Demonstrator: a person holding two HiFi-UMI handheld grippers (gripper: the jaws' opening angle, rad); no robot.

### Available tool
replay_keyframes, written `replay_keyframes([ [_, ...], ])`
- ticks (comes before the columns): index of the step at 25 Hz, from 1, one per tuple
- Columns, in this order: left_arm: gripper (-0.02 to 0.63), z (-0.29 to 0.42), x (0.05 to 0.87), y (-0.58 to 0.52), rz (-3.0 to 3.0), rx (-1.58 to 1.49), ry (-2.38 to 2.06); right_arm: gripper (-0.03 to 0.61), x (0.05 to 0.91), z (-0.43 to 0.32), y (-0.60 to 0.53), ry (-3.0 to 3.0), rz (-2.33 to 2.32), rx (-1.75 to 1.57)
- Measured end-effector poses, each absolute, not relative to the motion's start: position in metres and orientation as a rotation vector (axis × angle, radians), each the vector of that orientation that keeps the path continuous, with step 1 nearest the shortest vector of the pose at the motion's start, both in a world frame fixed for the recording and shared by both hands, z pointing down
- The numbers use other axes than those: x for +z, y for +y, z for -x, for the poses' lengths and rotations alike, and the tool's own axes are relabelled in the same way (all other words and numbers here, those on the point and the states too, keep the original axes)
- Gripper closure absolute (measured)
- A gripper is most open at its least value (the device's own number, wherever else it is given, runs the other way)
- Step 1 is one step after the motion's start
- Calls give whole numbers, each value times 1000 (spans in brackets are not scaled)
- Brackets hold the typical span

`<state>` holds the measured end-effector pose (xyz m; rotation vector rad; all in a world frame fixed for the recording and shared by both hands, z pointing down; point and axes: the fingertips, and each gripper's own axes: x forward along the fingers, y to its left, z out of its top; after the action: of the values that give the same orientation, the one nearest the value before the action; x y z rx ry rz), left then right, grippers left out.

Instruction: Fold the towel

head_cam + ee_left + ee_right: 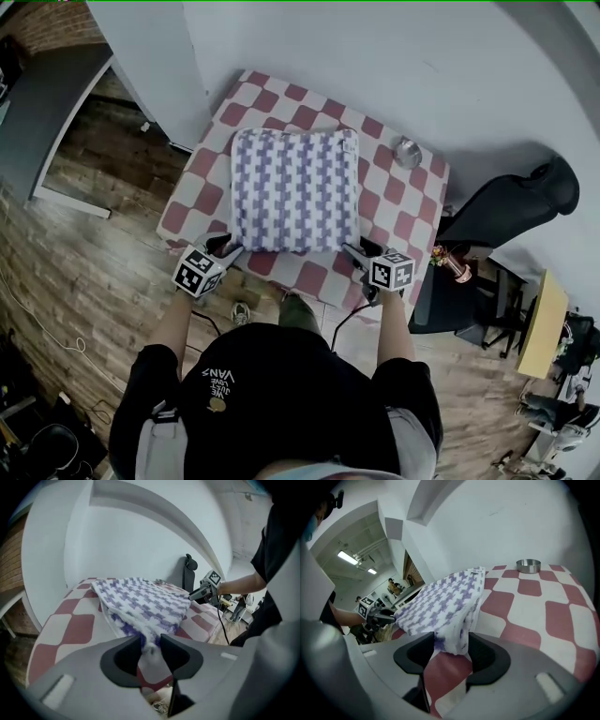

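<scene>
Left claw (150,643) pinches the towel's (295,187) near left corner, and cloth fills its narrow gap. The layered towel lies just ahead of both claws on the table (200,180). Right claw (451,643) clamps the thicker near right corner with its jaws wider apart. This looks like the start of a fold. Next, both corners need lifting evenly and carrying to the far edge.

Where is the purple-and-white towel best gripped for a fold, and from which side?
Grip the two near corners, coming from the person's side of the table. The towel lies flat and square to that edge, so lifting both corners should carry the near half over the far half. The left gripper and right gripper each have one corner between their jaws.
</scene>
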<state>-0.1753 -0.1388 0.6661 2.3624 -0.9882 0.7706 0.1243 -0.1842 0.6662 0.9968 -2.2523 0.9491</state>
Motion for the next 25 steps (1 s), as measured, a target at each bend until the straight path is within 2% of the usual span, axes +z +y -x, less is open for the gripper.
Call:
replay_keyframes([
  [2, 546, 175, 668, -134, -2384, 802, -961, 400, 669, -124, -179, -2235, -974, 869],
  [4, 569, 176, 665, -133, -2399, 814, -949, 546, 666, -123, -176, -2227, -973, 792],
  [14, 586, 196, 578, -101, -2553, 558, -898, 556, 564, -130, -129, -2418, -1213, 633],
  [25, 584, 188, 582, 5, -2514, 539, -859, 557, 566, -143, -15, -2418, -1218, 729],
])
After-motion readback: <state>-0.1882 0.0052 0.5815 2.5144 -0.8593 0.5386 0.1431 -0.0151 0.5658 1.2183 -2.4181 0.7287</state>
